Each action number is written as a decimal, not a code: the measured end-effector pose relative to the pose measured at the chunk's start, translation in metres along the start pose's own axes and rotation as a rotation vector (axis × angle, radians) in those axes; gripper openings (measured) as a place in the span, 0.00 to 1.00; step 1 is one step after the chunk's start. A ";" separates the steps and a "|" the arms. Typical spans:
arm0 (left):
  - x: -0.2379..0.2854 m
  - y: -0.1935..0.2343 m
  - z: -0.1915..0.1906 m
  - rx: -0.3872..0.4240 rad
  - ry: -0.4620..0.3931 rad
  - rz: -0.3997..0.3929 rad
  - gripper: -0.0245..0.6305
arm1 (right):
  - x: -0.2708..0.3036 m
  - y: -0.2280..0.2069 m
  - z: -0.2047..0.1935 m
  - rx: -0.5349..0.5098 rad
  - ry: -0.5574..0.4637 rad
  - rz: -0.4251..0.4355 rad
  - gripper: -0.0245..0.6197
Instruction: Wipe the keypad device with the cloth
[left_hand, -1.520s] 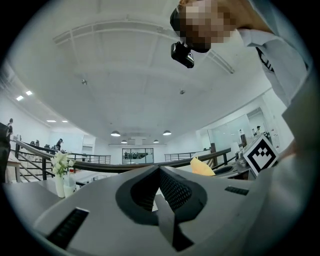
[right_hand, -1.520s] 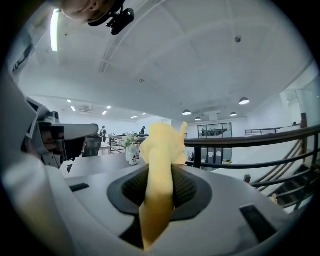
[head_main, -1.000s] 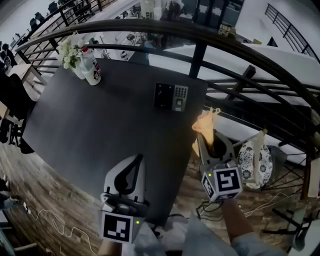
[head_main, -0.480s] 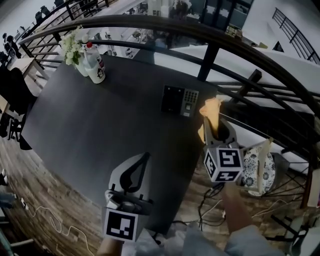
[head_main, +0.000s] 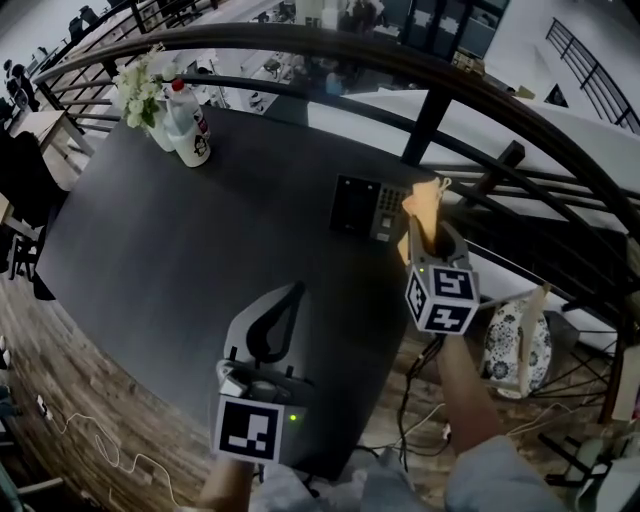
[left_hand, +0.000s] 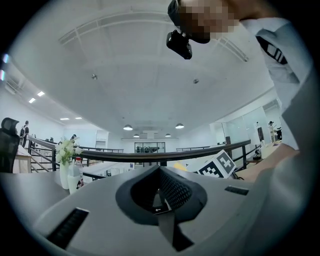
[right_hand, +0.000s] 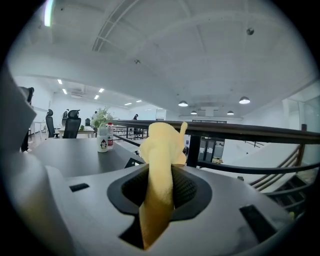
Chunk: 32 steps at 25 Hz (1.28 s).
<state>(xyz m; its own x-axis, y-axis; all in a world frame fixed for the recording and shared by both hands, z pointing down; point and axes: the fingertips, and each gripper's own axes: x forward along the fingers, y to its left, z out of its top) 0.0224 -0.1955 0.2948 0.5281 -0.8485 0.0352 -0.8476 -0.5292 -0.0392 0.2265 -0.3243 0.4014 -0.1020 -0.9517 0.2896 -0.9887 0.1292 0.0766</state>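
The keypad device (head_main: 368, 207), black with a grey key block, lies flat near the dark table's right edge. A yellow cloth (head_main: 424, 208) sticks up from my right gripper (head_main: 428, 235), which is shut on it and hovers just right of the device at the table edge. In the right gripper view the cloth (right_hand: 161, 165) runs up between the jaws and hides most of the device. My left gripper (head_main: 278, 322) is shut and holds nothing, low over the table's near part; its jaws meet in the left gripper view (left_hand: 161, 189).
A white bottle (head_main: 187, 128) and a vase of white flowers (head_main: 143, 97) stand at the table's far left corner. A dark curved railing (head_main: 430, 110) runs just behind the table. A patterned bag (head_main: 513, 346) and cables lie on the floor at the right.
My right gripper has carried the cloth forward and left, from beyond the table's right edge to right beside the keypad device. The left gripper has barely shifted.
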 end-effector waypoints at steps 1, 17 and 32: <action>0.003 0.002 -0.002 -0.001 0.001 0.003 0.05 | 0.006 0.000 -0.001 0.002 0.002 -0.004 0.20; 0.034 0.013 -0.035 -0.039 0.041 0.044 0.05 | 0.074 0.004 -0.021 -0.025 0.059 -0.016 0.20; 0.024 0.026 -0.050 -0.072 0.061 0.120 0.05 | 0.103 0.067 -0.019 -0.079 0.065 0.126 0.20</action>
<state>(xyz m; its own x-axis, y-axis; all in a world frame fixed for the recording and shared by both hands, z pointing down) 0.0103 -0.2297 0.3444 0.4206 -0.9022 0.0955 -0.9071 -0.4202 0.0253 0.1522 -0.4087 0.4546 -0.2144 -0.9071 0.3623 -0.9565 0.2701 0.1100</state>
